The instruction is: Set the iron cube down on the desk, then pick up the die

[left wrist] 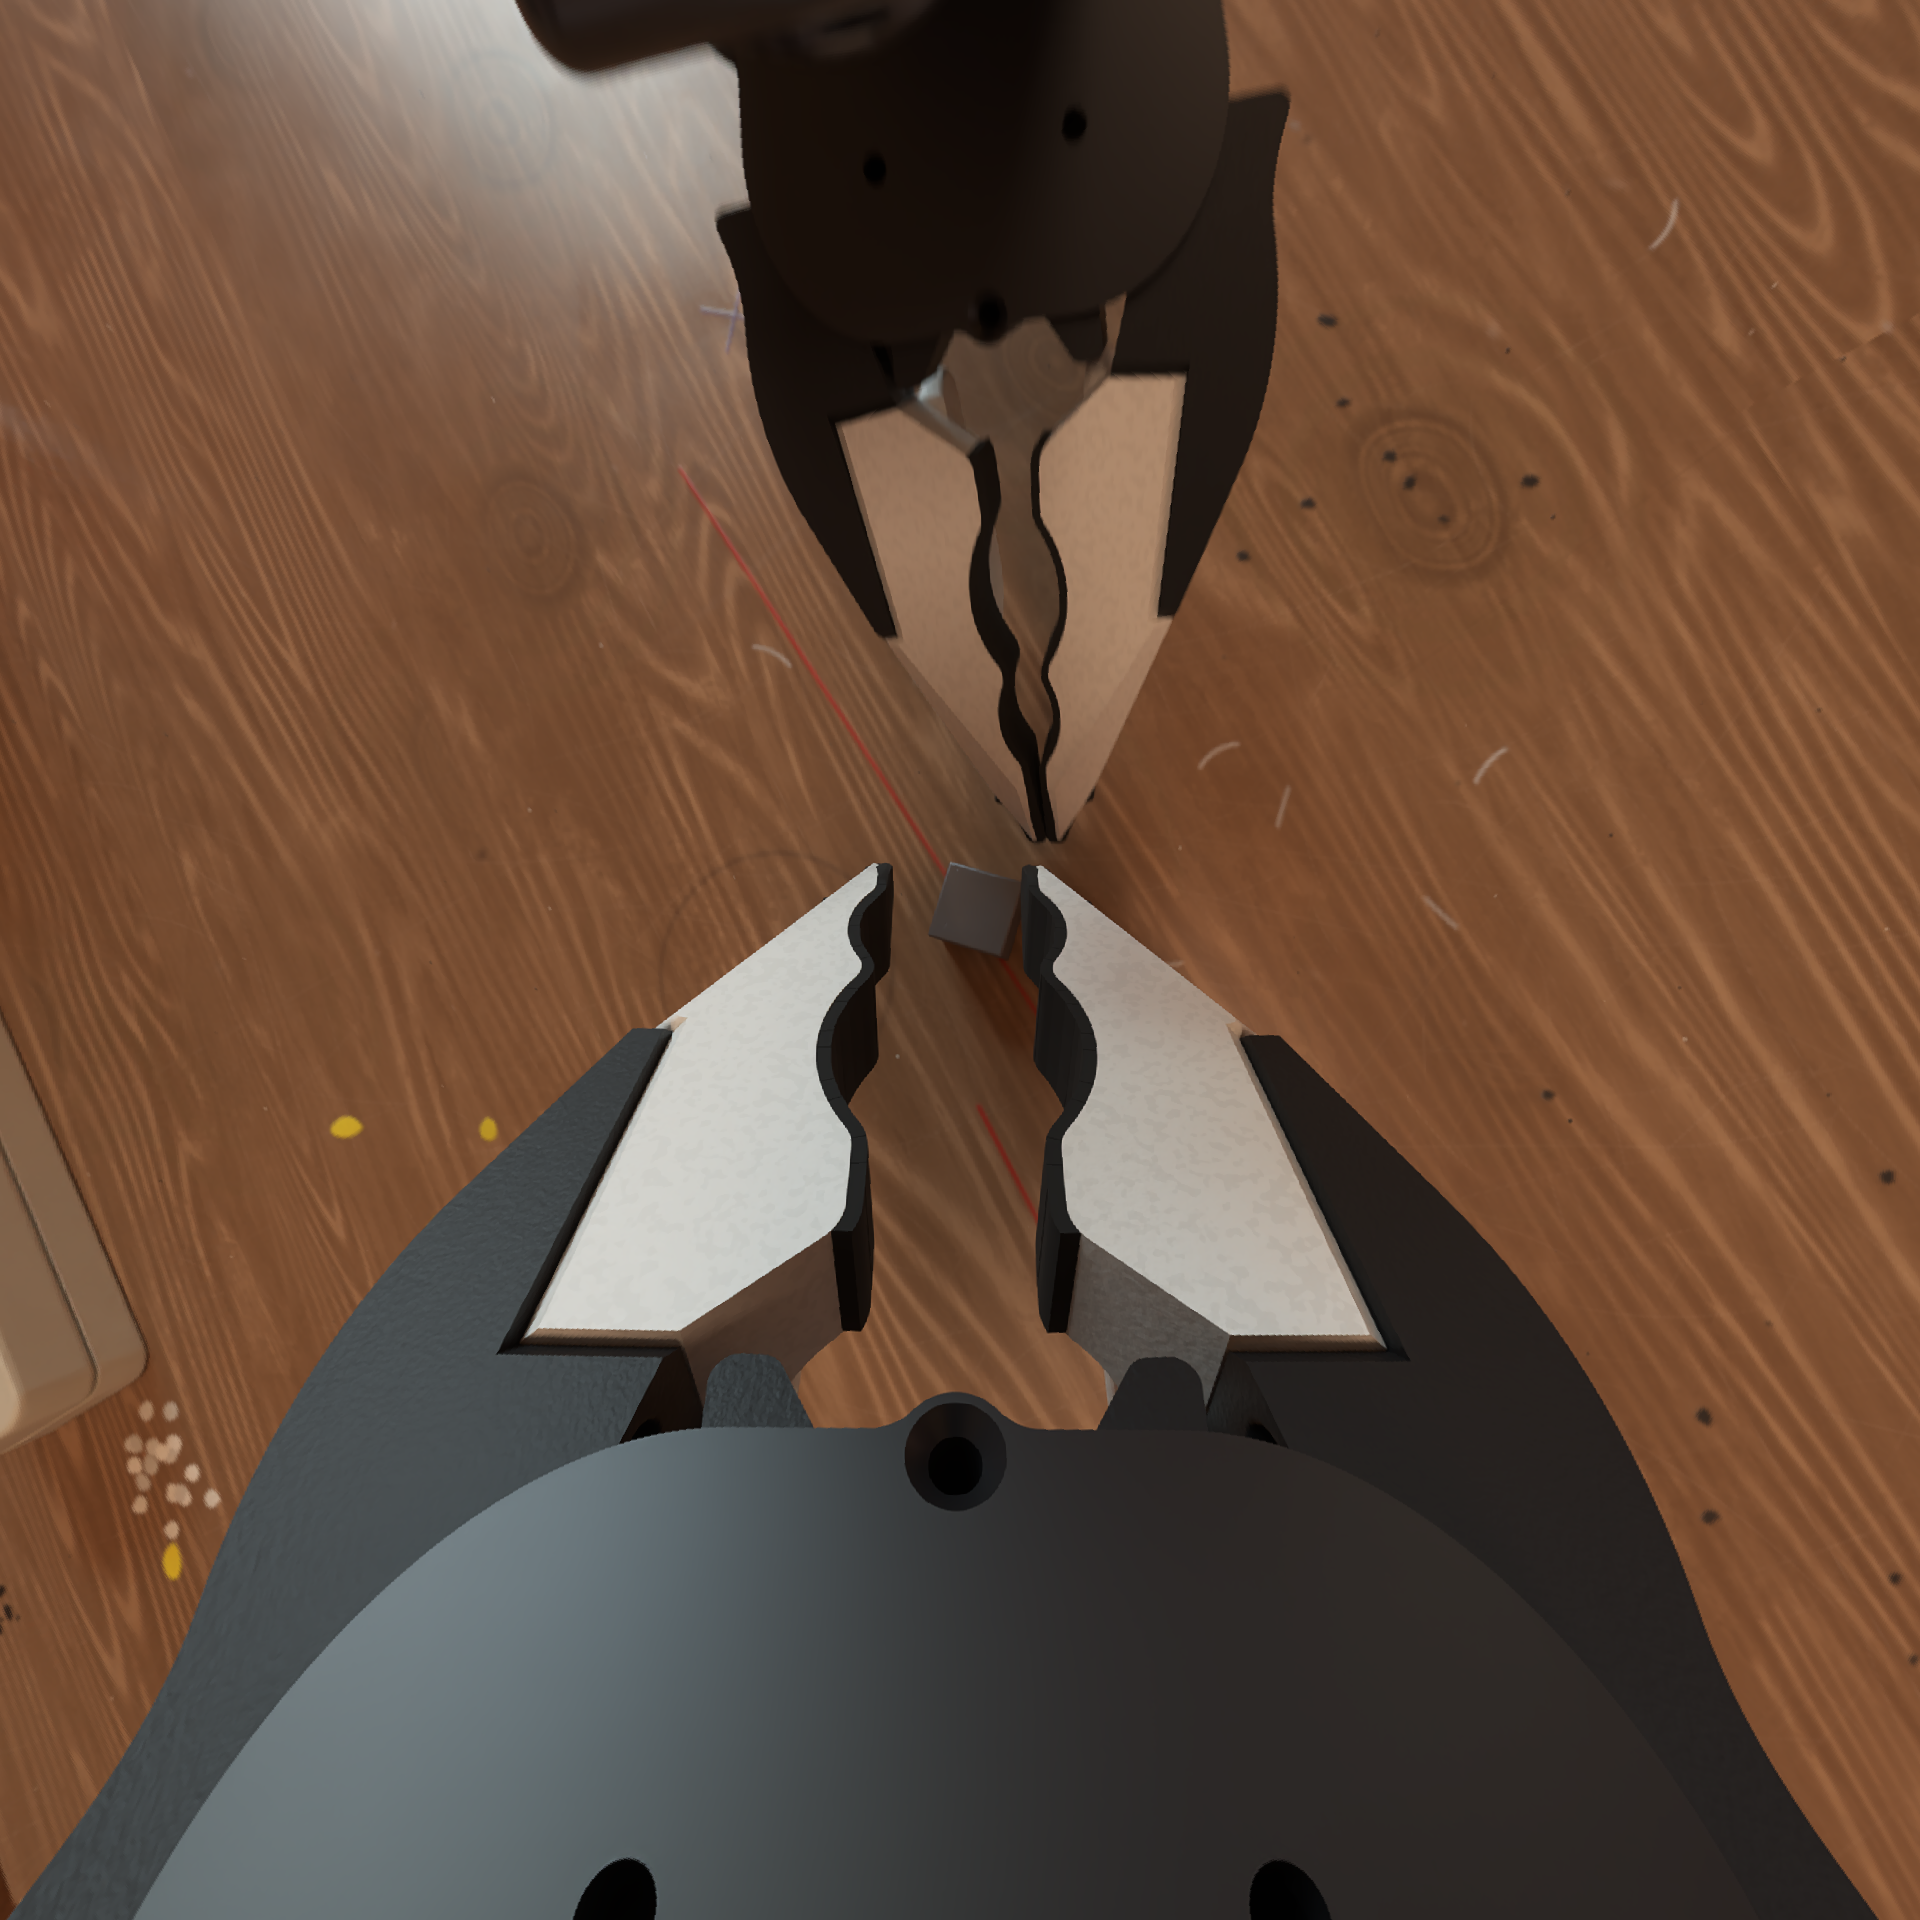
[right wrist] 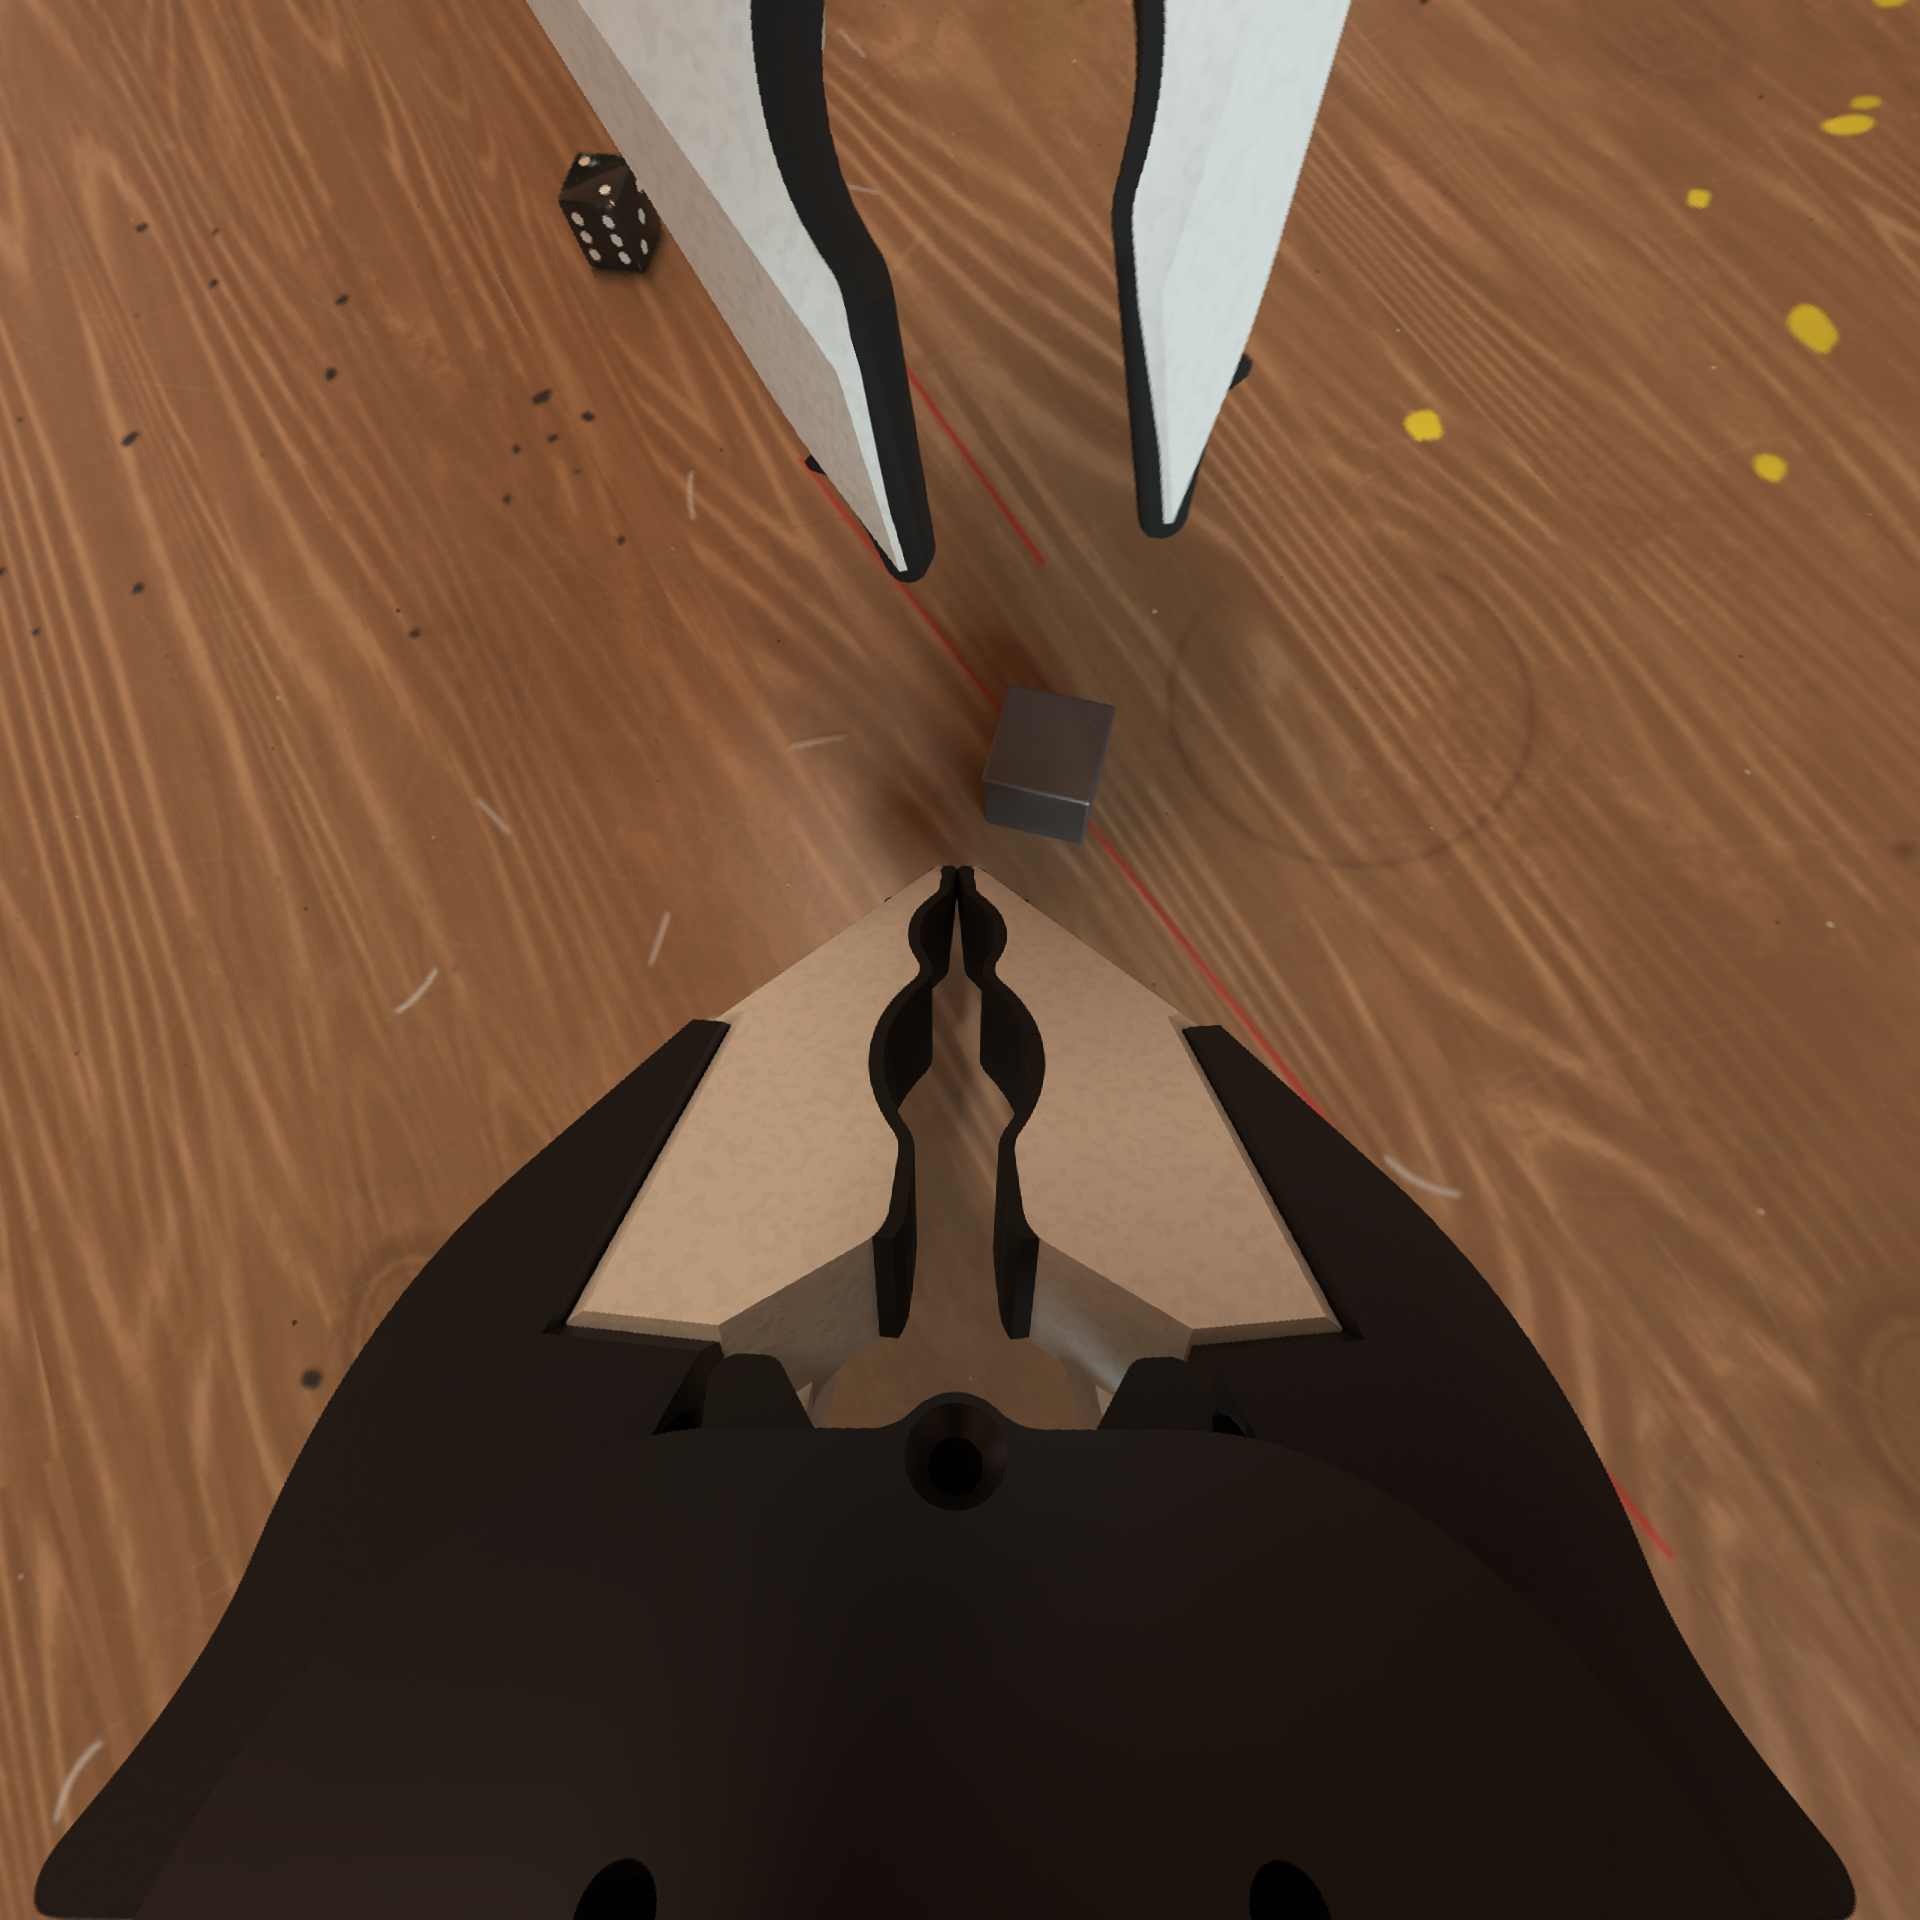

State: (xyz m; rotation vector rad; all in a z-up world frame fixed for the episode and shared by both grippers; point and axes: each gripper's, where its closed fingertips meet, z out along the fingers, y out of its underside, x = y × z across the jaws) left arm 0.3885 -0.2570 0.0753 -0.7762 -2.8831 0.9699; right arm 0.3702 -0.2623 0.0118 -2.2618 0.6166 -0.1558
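The iron cube, small and dark grey, rests on the wooden desk on a thin red line. It also shows in the left wrist view, between my left gripper's tips and close to the right-hand one. My left gripper, with white fingers, is open and holds nothing; it also shows in the right wrist view, just beyond the cube. My right gripper, with tan fingers, is shut and empty, its tips just short of the cube. The black die with white pips lies at the far left, beside the left gripper's finger.
A beige flat object lies at the left edge of the left wrist view. Yellow spots, black specks and pale scratches mark the desk. The two grippers face each other tip to tip.
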